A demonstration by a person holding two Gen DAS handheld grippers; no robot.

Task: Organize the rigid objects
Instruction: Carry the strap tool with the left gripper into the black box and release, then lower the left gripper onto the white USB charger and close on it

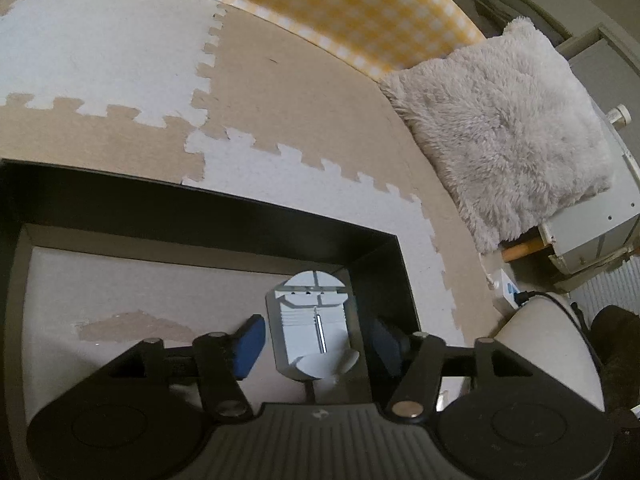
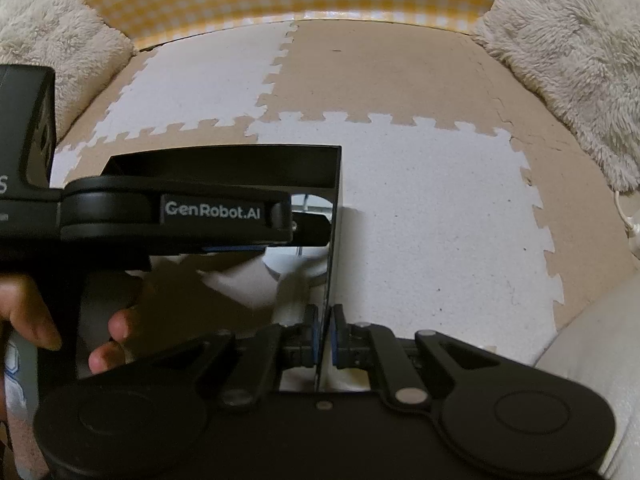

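The floor is a foam puzzle mat (image 1: 304, 92) of white and tan interlocking tiles, bordered on its far side by a yellow gingham edge (image 1: 360, 4). A shaggy pale cushion (image 1: 508, 120) lies ahead and to the right of the left gripper (image 1: 318, 342); a second shaggy cushion (image 2: 44, 40) sits far ahead-left of the right gripper (image 2: 325, 340).

A black box (image 1: 256, 216) with glossy dark walls rests on the mat. The left gripper reaches down into it, its blue pads (image 1: 250, 346) spread and clear of a white plastic device (image 1: 314, 328) that lies between them on the box's pale floor, near the right-hand wall. What the device is I cannot make out, perhaps a small dispenser.

The right gripper is pressed together on the thin right wall of the box (image 2: 334, 216), pinching it from both sides. To its left, the left gripper's body and a hand (image 2: 60, 328) block most of the box interior.
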